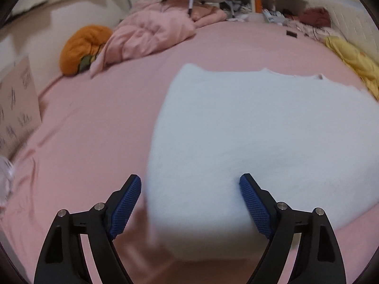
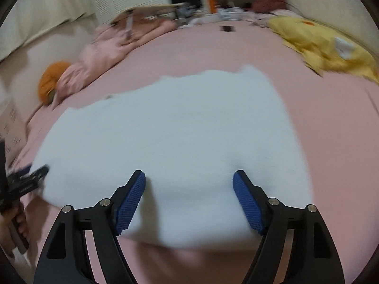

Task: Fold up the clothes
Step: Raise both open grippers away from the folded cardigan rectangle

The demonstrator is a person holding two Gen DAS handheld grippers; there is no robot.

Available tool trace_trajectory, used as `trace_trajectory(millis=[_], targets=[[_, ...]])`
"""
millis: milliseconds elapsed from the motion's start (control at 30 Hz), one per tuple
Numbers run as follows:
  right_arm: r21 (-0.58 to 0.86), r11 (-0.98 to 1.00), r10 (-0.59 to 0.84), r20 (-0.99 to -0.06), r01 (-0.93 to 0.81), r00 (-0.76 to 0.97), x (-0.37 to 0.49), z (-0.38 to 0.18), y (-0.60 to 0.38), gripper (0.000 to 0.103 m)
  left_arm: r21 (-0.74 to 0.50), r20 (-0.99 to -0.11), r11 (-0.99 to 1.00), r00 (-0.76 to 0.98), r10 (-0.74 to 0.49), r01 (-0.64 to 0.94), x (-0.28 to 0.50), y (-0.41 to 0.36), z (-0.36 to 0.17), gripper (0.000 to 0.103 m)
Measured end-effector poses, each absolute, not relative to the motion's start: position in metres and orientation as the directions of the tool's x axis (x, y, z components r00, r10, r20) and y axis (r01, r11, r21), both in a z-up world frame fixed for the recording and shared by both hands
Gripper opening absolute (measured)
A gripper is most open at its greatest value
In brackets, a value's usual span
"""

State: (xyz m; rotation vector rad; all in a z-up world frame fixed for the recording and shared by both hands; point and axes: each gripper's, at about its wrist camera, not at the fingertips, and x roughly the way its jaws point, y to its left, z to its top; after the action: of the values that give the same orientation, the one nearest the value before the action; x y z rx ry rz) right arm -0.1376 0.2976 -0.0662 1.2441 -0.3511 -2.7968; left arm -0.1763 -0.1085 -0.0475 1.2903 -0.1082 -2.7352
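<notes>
The white garment [image 1: 248,142] lay spread flat on the pink bed [image 1: 94,130], and that looked deliberate: smoothed out on a soft, wide surface, it was ready for a fold. Its near edge sat right at both tools, its far edge ran ragged towards the middle of the bed.

The left gripper [image 1: 190,203] hung over the garment's near left corner, jaws wide apart, nothing pinched between them; the cloth's left edge ran down between the two blue pads. The right gripper [image 2: 189,201] hovered over the near edge further right, jaws also spread, the white cloth beneath them but not clamped. Two tools, one at each end of the near edge: I judged this as the set-up for grabbing that edge and carrying it over to the far side.

The count: one white garment laid out, two grippers, four blue pads. Pushed aside at the far end, seemingly to keep the working patch free, were one rumpled pink bundle [image 1: 146,35], one orange cushion-like lump [image 1: 80,49] at far left, and one yellow heap [image 2: 327,47] at far right. A reddish pile [image 1: 315,16] sat beyond it, too blurred to identify.
</notes>
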Motion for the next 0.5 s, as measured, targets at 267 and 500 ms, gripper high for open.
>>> trace_trajectory(millis=[267, 500], targets=[[0.192, -0.951, 0.042, -0.700, -0.244, -0.713, -0.112, -0.020, 0.341, 0.066, 0.211, -0.686, -0.955, -0.665, -0.295, 0.206, -0.158, -0.139, -0.011, 0.087], [0.164, -0.984, -0.092, -0.809, -0.073, -0.580, -0.120, -0.065, 0.301, 0.056, 0.078, -0.810, -0.980, -0.562, -0.168, 0.181, -0.165, -0.153, -0.047, 0.088]])
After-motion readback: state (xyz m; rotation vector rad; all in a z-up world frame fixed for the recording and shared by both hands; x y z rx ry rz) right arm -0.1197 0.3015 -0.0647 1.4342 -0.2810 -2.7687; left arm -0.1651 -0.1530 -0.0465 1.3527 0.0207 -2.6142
